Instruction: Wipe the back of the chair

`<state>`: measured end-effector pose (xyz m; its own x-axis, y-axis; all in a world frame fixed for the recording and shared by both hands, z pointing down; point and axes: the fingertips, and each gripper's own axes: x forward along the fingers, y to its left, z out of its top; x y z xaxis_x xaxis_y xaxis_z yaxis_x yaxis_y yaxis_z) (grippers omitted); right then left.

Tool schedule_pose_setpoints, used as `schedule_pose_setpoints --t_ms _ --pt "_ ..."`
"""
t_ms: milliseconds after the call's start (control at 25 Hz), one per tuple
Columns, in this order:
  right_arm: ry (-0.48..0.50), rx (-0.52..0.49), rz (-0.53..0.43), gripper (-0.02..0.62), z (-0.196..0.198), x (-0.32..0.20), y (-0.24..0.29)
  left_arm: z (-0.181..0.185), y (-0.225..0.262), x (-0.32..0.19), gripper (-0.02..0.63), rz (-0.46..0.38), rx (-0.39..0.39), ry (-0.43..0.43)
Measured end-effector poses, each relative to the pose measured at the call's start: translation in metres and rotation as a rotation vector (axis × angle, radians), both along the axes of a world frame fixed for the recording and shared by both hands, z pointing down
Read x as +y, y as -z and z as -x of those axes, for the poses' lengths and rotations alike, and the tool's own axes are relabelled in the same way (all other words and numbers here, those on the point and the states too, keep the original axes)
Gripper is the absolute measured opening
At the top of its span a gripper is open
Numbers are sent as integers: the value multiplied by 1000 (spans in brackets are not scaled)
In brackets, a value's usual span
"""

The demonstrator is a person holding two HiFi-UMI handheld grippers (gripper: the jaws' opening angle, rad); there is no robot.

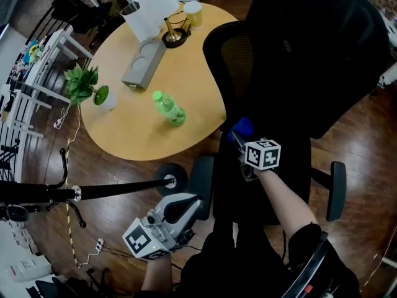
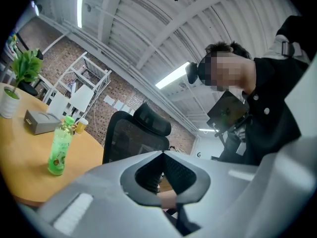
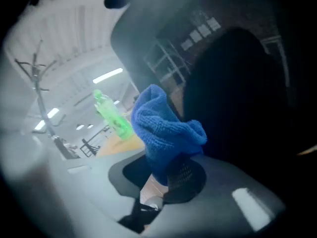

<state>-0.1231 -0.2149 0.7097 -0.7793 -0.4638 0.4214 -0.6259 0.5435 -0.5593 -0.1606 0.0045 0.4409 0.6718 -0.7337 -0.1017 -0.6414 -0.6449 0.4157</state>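
– Since the right gripper (image 1: pixel 239 139) is clamping that blue cloth (image 1: pixel 242 128) between its jaws, are we calling the wipe started or what?

– Barely, imo. In the head view the cloth is sitting right at the lower left edge of the backrest (image 1: pixel 310 61) of the black chair (image 1: pixel 347 104). I can't tell if it's actually touching the mesh (image 1: pixel 239 61) or just hovering beside it. In the right gripper view the cloth (image 3: pixel 166 130) is bunching up out of the jaws with the dark backrest filling the right side, so it's close.

– And the other one?

– The left gripper (image 1: pixel 191 205) is hanging low beside the chair's armrest (image 1: pixel 201 177), nowhere near the backrest. Its jaws are pressing together with nothing between them, so it's not doing any of the work.

– So what's done, what's left?

– Done: the cloth is sitting in the grip and is up at the chair. Left: pretty much the whole backrest, I'm guessing. The wide upper part is looking untouched. Black mesh isn't showing wipe marks either way though, so I'm only going by where the cloth is.

– Anything getting in the way?

– Not really. The green bottle (image 1: pixel 169 108) is lying on the round table (image 1: pixel 124 148), near the edge closest to the chair, but it's not touching the chair.
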Motion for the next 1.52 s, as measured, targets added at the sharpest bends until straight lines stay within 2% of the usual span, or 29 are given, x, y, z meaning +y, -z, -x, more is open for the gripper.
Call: schedule_pose_setpoints --t_ms 80,200,320,440,680,960,1240,1520 --pt "86 -164 -118 52 9 8 68 1 5 1 -2 -20 18 -8" --pt "180 -390 -243 52 -3 41 182 -1 21 1 -2 -62 43 -34" --pt "223 -542 -344 52 -32 84 280 -9 44 0 -2 -108 76 -82" --pt "203 -645 -422 52 -73 119 350 -28 67 -1 -2 -153 103 -143" --pt "104 -656 -592 52 -139 162 416 -70 111 -5 -2 -260 157 -269" --pt "18 -647 -663 52 -177 187 426 -100 138 3 -2 -347 168 -362" --pt "10 -620 -681 52 -187 183 426 -108 143 -4 -2 -351 161 -355" --pt "49 -605 -672 51 -175 177 422 -102 145 -7 -2 -355 168 -321"
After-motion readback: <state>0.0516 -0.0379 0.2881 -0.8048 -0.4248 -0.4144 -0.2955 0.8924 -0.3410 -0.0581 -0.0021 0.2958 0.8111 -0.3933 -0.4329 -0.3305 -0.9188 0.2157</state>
